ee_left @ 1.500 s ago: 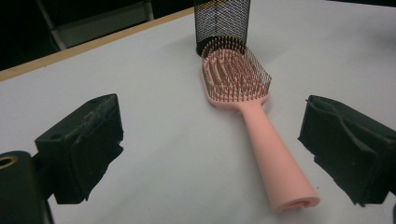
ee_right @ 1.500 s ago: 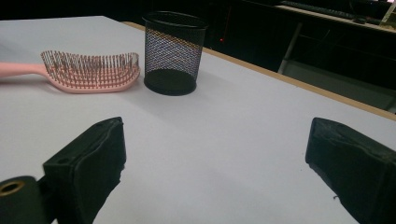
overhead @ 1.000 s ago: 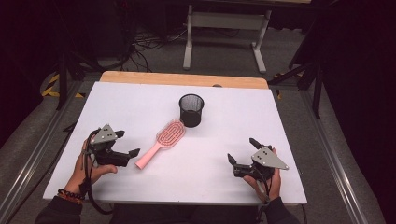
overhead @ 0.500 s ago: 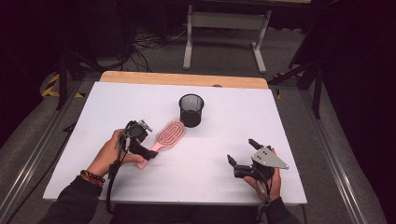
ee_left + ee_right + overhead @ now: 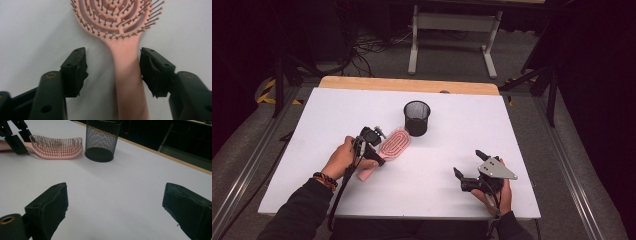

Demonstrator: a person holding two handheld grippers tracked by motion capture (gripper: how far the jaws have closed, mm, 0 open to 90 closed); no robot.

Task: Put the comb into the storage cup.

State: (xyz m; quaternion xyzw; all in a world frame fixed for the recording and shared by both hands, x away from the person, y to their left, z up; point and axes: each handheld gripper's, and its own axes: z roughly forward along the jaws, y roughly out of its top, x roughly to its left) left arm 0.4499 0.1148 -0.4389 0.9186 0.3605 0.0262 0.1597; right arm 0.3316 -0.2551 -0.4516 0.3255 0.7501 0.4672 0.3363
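Observation:
A pink hairbrush (image 5: 393,143) lies bristles up on the white table (image 5: 452,135), its head next to a black mesh cup (image 5: 417,118). My left gripper (image 5: 373,145) stands open over the brush handle (image 5: 127,75), one jaw on each side, not touching it. The brush (image 5: 56,147) and the mesh cup (image 5: 101,141) also appear far off in the right gripper view. My right gripper (image 5: 468,170) rests open near the table's front right, with nothing between its jaws; it points toward the cup.
A wooden strip (image 5: 409,84) runs along the table's far edge. Beyond it stand a white metal frame (image 5: 452,30) and cables on the floor. Bare tabletop lies between the two grippers.
My left gripper has moved right from the table's front left to the brush and now straddles its handle. The right gripper has stayed put.

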